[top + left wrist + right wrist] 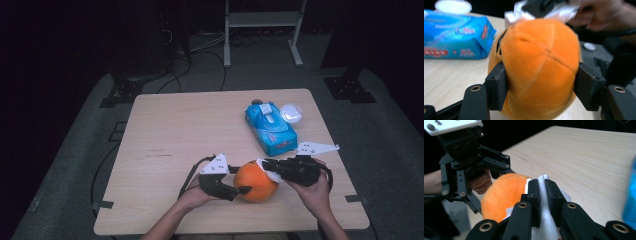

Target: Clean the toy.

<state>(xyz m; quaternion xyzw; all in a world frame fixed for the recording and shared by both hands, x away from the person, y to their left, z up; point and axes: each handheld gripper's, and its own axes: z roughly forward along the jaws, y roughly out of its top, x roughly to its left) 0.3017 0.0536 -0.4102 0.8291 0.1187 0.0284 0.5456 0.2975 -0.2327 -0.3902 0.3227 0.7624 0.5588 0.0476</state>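
Note:
An orange plush ball [255,181] rests near the table's front edge, between my two hands. My left gripper [239,186] comes at it from the left and is shut on it. In the left gripper view both pads press into the sides of the ball [539,67]. My right gripper [267,165] reaches in from the right and lies over the top of the ball, shut on a white wipe [270,174]. The right gripper view shows the wipe [544,220] pinched between the narrow jaws and draped on the ball [504,195].
A blue pack of wet wipes [271,128] lies behind the ball at the right of the wooden table [175,130], with a white round lid [291,113] beside it. Cables and metal stands occupy the dark floor beyond.

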